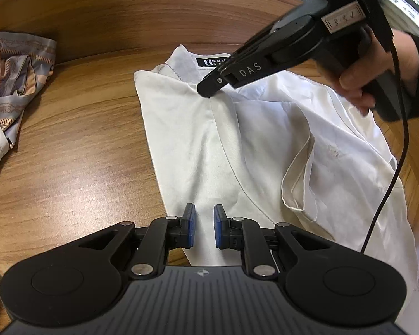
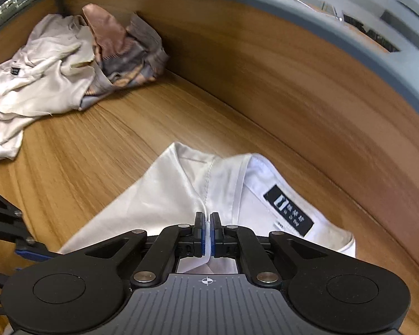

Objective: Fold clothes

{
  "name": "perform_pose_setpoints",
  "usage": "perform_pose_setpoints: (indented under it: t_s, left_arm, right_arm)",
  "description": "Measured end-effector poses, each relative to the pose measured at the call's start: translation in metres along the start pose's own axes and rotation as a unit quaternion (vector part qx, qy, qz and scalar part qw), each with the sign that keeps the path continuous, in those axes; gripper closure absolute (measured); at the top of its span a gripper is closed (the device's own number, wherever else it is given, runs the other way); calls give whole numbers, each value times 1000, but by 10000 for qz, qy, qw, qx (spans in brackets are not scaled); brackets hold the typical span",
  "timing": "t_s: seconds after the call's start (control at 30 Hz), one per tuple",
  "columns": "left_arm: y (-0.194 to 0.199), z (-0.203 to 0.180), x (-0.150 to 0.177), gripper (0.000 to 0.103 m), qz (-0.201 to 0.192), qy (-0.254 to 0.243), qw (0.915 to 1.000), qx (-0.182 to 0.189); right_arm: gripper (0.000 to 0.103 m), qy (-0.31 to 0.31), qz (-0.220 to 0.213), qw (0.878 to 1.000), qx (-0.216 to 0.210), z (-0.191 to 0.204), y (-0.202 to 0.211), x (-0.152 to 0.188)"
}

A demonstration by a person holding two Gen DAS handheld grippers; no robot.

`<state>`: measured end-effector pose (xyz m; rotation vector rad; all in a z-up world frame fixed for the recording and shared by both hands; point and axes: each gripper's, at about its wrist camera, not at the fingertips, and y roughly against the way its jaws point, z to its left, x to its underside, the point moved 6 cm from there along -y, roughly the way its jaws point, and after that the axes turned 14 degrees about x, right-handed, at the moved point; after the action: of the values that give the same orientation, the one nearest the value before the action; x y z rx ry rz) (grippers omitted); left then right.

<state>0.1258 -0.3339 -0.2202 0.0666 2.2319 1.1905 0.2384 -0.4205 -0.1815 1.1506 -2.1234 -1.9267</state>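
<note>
White shirt [image 1: 198, 145] flat on table [image 1: 78, 145], collar away; neckline pinched by right gripper [image 2: 207, 231]; left gripper [image 1: 204, 230] parted above hem.

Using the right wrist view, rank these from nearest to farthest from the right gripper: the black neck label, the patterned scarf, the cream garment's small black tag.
From the right gripper:
1. Black neck label, just right of the fingers on the white shirt.
2. Patterned scarf, far left by the wall.
3. Cream garment's small black tag, farther left still.
</note>
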Motion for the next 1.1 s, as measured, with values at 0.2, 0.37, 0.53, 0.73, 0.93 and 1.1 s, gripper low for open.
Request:
perform_pose_setpoints:
  t_s: [0.2,0.37,0.53,0.73,0.93,1.1]
  left_arm:
    - [13,3,-6,83,-193,163,9996,-85]
    - [25,0,-11,83,-385,156,9991,-131]
    - [32,-1,-11,83,-400,116,9988,-241]
    - [36,3,-13,83,-389,30,9985,-388]
    - [41,12,-25,82,-449,-4,9973,-583]
    - [45,28,-41,82,-472,51,9965,-683]
  right_arm:
    - [81,-722,-308,9964,310,-21,31,6]
    - [80,-1541,-61,9857,685,-40,54,37]
    - [80,-2370,287,9669,907,-44,61,76]
    - [69,-3153,419,9433,947,-45,61,107]
    - [69,-3874,391,9184,699,-62,53,120]
    - [101,-4120,335,9101,281,-72,45,121]
